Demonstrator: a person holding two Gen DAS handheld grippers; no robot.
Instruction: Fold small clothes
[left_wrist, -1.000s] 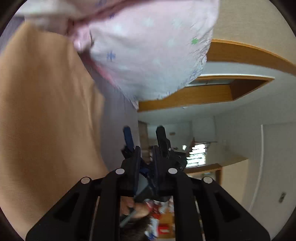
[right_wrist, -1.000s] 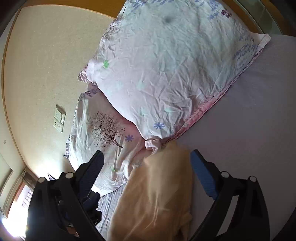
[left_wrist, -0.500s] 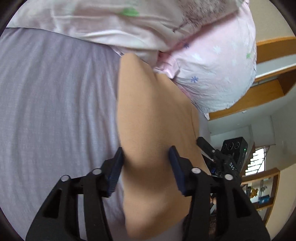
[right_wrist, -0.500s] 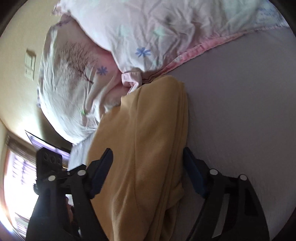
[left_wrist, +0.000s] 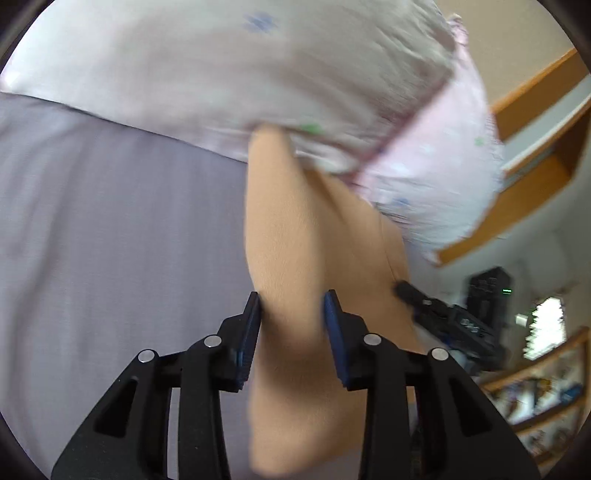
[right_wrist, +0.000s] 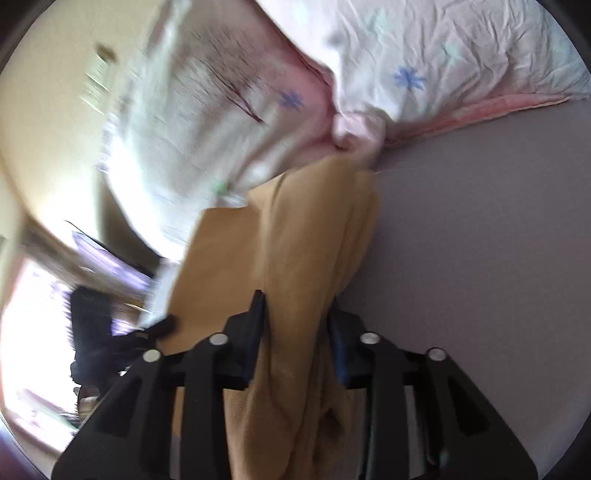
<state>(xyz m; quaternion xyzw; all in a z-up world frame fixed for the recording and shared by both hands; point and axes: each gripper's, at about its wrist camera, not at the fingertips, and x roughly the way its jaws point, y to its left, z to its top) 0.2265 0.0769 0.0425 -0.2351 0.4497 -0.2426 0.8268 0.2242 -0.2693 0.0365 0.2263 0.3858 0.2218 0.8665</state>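
Note:
A tan fleece garment (left_wrist: 314, 258) lies bunched lengthwise on the grey-lilac bed sheet (left_wrist: 110, 240), its far end touching the pillows. My left gripper (left_wrist: 292, 306) has its jaws closed in on a thick fold of the garment's near end. In the right wrist view the same garment (right_wrist: 306, 236) runs between the fingers of my right gripper (right_wrist: 297, 306), which is closed in on its bunched folds. The other gripper shows at the garment's far side in each view.
Two pale pink floral pillows (left_wrist: 258, 74) lie at the head of the bed, also in the right wrist view (right_wrist: 443, 55). A wooden headboard (left_wrist: 535, 147) and shelves stand to the right. Bare sheet (right_wrist: 480, 258) lies right of the garment.
Both grippers came down from pointing at the room and pillows onto the garment. Their jaws narrowed from wide open to gripping its folds. Both views are blurred from motion.

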